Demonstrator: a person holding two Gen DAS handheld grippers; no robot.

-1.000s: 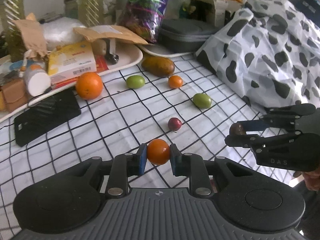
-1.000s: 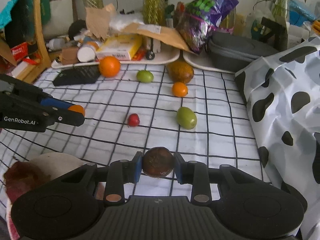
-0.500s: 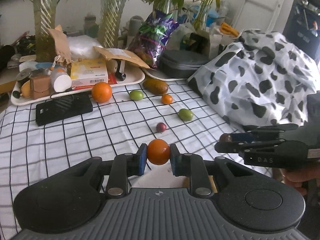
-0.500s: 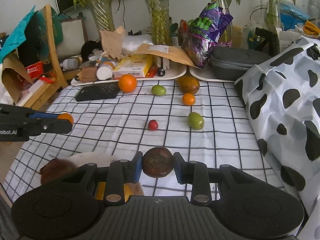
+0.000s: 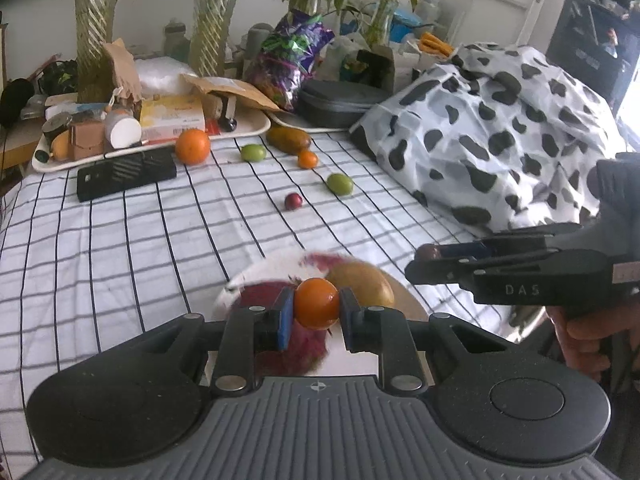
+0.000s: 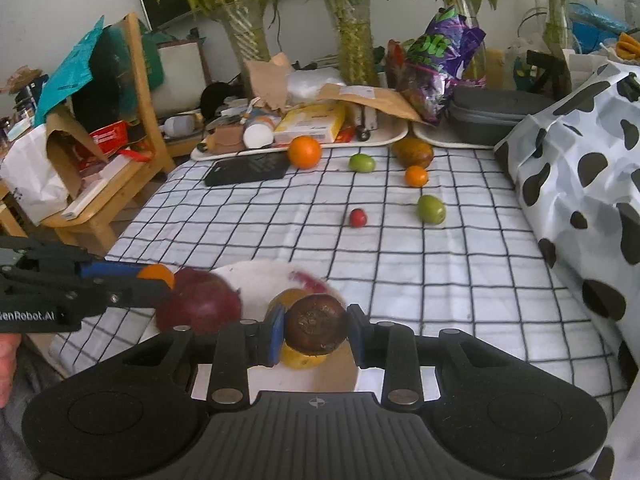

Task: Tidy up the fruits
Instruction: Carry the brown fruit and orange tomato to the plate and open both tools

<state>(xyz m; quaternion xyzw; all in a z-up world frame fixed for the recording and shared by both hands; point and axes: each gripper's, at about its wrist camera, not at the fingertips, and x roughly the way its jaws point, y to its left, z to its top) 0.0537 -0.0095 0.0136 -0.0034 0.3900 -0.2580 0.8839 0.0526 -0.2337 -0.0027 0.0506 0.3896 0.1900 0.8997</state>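
small fruit (image 5: 317,303), round, glossy orange

We hold the left claw (image 5: 316,309) level, its two fingers pressed against a small orange fruit (image 5: 317,303). We hold the right claw (image 6: 316,330) level likewise, closed around a dark brown fruit (image 6: 316,329). In the left wrist view, the right claw enters from the right, gripped by our right hand (image 5: 588,334); both point forward, side by side.
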